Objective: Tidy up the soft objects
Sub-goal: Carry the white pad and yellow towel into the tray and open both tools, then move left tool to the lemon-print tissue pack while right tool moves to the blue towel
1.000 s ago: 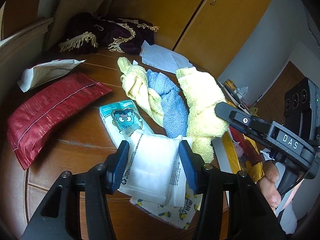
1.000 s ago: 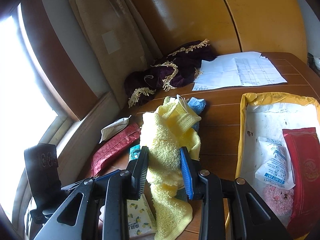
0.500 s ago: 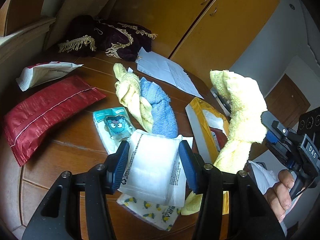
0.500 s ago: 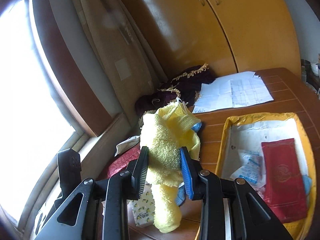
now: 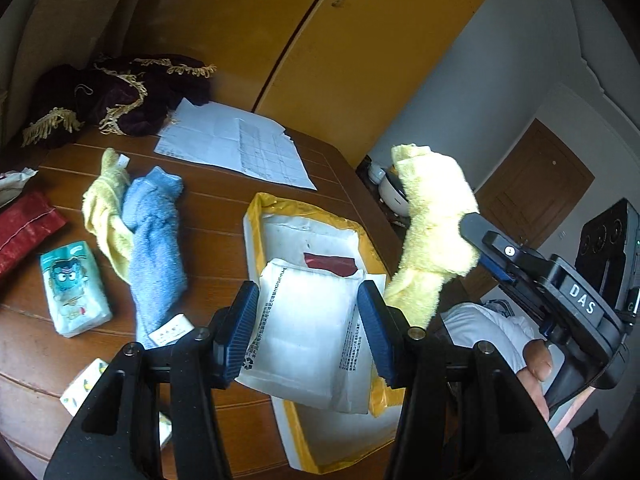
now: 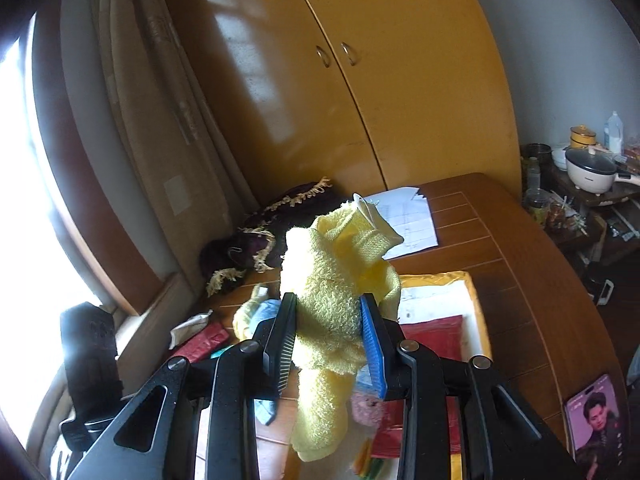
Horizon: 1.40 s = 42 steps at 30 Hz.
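Left wrist view: one wooden table (image 5: pixel 208 216) is seen, and on it one yellow-rimmed tray (image 5: pixel 256 216) is laid. Two yellow towels are counted: one yellow towel (image 5: pixel 434 224) is clamped in the right tool (image 5: pixel 476 240) and held in the air beside the tray's far edge, and a second yellow towel (image 5: pixel 106 208) is left lying on the table, touching one blue towel (image 5: pixel 154 240). One white pouch (image 5: pixel 304 328) is gripped between the pads of the left tool (image 5: pixel 310 332) and is held above the tray. One teal tissue pack (image 5: pixel 72 288) is seen beside the blue towel, and one lemon-print pack (image 5: pixel 82 390) near the table's front edge. One red packet (image 5: pixel 24 228) is partly cut off at the left.

Compared with a second ago, the held yellow towel has been lifted off the table pile and carried rightward, and the white pouch has been brought from above the packs to above the tray.
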### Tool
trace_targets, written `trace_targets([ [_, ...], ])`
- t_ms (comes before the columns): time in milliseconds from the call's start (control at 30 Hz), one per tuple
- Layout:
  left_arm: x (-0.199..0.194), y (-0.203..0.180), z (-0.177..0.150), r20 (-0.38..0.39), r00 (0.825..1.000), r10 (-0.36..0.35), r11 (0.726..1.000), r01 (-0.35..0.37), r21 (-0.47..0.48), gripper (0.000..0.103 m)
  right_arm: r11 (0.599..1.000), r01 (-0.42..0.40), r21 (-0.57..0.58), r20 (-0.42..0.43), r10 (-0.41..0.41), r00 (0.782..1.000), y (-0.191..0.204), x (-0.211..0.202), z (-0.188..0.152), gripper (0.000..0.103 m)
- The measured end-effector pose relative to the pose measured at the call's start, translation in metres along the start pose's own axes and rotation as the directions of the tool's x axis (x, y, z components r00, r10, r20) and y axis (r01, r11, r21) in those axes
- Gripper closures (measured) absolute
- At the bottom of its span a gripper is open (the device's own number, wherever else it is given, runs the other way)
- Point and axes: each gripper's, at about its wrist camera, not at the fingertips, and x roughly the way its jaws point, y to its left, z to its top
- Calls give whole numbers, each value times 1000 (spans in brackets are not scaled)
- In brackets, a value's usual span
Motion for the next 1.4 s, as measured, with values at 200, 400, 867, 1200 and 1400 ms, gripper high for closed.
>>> trace_targets([
  [200, 45, -22, -10, -103, 994, 41, 999, -40, 12, 53, 997, 81, 10, -95, -80, 992, -33, 49, -10, 71],
  [400, 67, -34, -22, -133, 982, 133, 990, -125, 72, 53, 989, 145, 4, -191, -142, 971, -59, 91, -22, 70],
  [867, 77, -33, -28, -146, 982, 117, 992, -108, 67, 48, 989, 84, 125, -151, -64, 986, -72, 81, -24, 64],
  [1200, 42, -6, -21, -91, 996, -15, 996, 7, -84, 31, 993, -53, 108, -73, 61, 995, -30, 55, -23, 39],
  [1400, 6, 26, -29, -49, 995, 84, 987, -89, -135, 31, 986, -147, 78, -76, 152, 985, 8, 50, -37, 39],
])
